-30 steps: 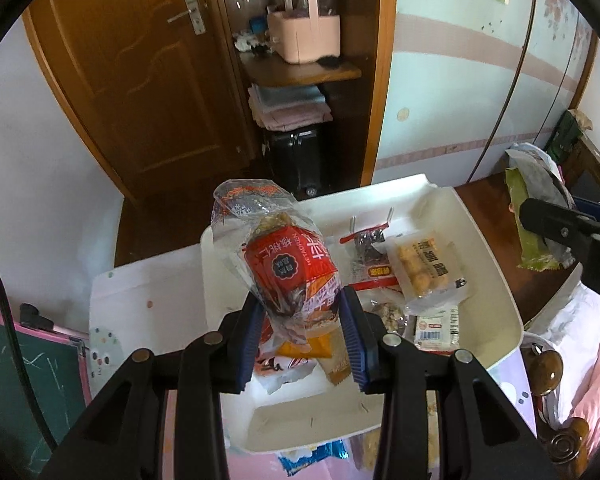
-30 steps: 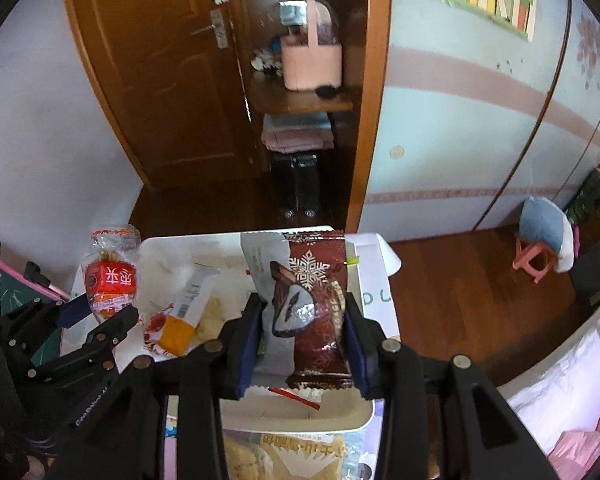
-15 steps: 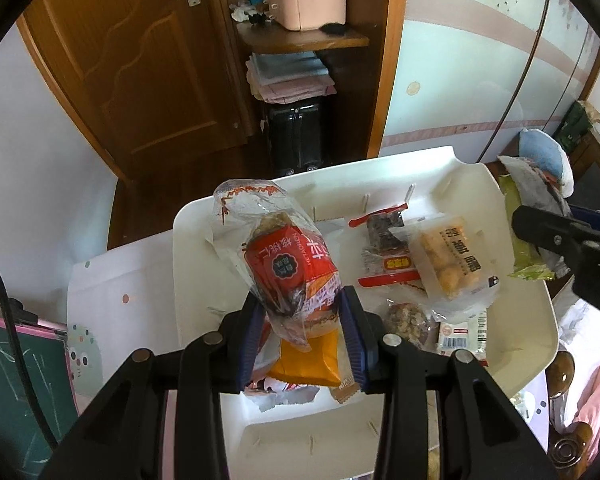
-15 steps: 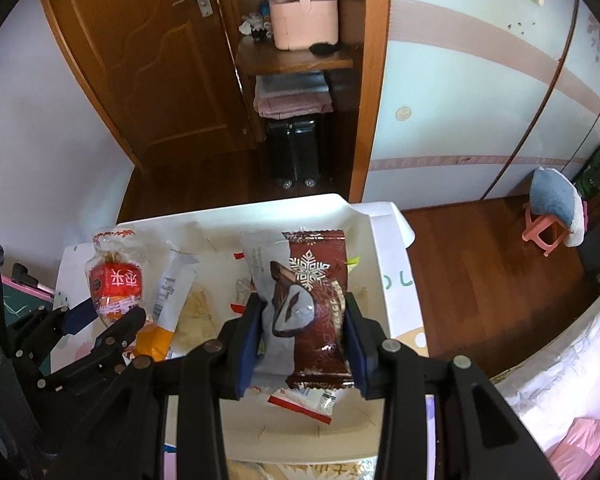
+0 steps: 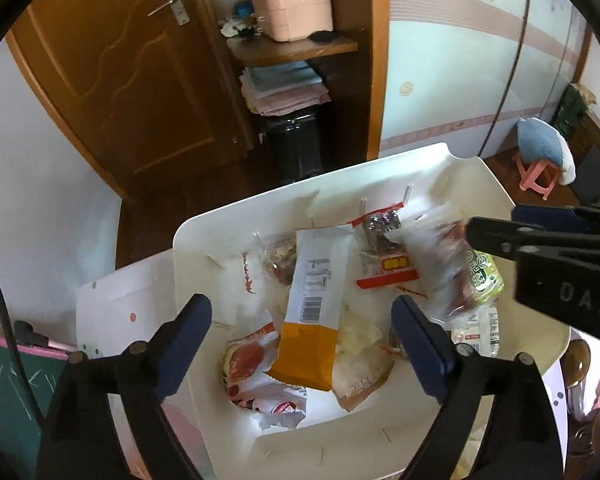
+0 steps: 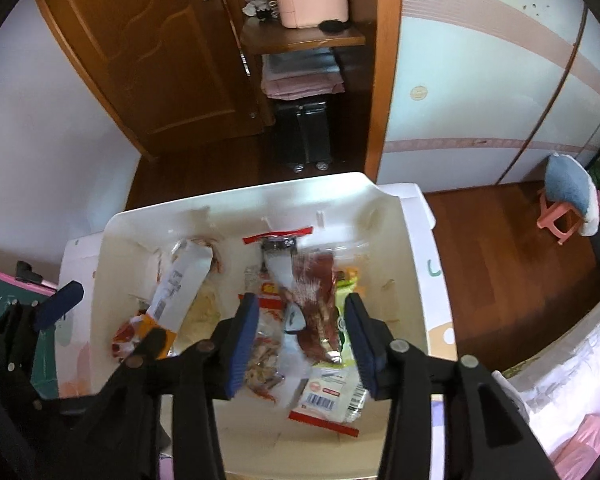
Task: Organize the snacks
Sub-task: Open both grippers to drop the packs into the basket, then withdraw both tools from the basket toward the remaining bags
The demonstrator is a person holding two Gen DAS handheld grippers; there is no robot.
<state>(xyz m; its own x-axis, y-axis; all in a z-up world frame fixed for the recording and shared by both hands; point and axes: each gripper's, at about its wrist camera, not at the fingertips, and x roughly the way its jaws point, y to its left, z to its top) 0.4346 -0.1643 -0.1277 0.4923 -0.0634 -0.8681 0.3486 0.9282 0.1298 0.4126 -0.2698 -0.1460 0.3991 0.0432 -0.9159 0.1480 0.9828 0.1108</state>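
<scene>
A white bin [image 5: 284, 196] holds several snack packets. My left gripper [image 5: 300, 324] is open and empty above its left half, over an orange-and-white packet [image 5: 312, 312] and the red-labelled snack bag [image 5: 256, 376] lying below it. My right gripper [image 6: 298, 320] is open and empty above the bin's [image 6: 236, 196] right half. The brown snowflake packet [image 6: 314, 304] lies blurred between its jaws, down among the other packets. The right gripper's fingers [image 5: 540, 240] show at the right edge of the left wrist view.
The bin rests on a white dotted table [image 5: 116, 296]. A wooden door [image 5: 112, 64] and a shelf with a pink basket [image 5: 296, 12] stand behind. A pink stool with a blue cushion [image 6: 568, 200] is on the floor at right. Bedding [image 6: 572, 392] lies at lower right.
Both grippers opened. The red-labelled bag dropped from the left gripper into the bin, and the brown snowflake packet dropped from the right gripper into the bin.
</scene>
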